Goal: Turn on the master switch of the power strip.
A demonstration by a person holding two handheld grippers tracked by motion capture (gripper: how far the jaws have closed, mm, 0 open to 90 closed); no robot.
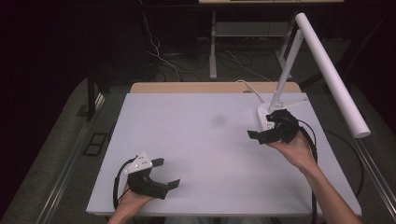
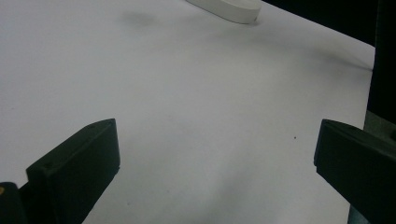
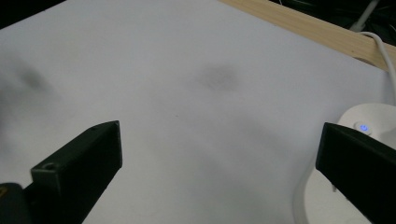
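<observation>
While the white table lies bare across the middle of the high view, both tools sit wide apart on it. Down at the lower left of that frame, the left gripper is held low over the near edge of the board, the person's left hand coming up from the bottom; its jaws are spread wide with nothing between them. The left gripper view agrees: two black jaws at the bottom corners, plain white surface in the gap, and the rim of the white lamp base at the top edge.

Over at the right of the high view, the right gripper hovers just beside the desk lamp, its right hand below it. Jaws gaping here too, holding nothing. In the right gripper view the lamp base shows at the lower right, partly behind the right-hand jaw, with a small blue light glowing on it, and a white cable runs up along the right edge. A faint grey smudge marks the board at upper centre, and the wooden table edge crosses the upper right.
</observation>
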